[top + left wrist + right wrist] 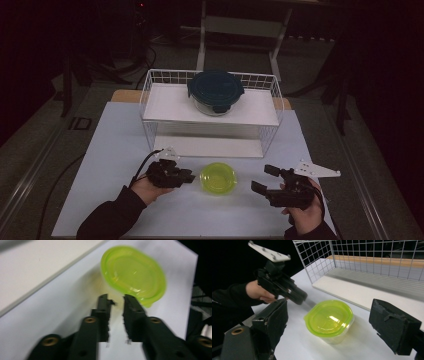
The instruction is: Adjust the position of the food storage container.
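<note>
High view: lime-lidded tub (218, 178) upright, lid up, round, between slightly parted left claw (189, 176) and wide-open right claw (265, 178).

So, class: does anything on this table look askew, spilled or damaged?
Nothing stands out. The green-lidded container sits upright and closed between the grippers; the dark-lidded container rests level on the wire rack.

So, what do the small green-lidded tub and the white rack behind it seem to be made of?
The tub: probably plastic, with a glossy see-through green lid that shows highlights and a clear body. The rack: seemingly thin metal wire coated white, judging by its fine grid walls; its flat white shelves look matte, and their material is unclear.
</note>
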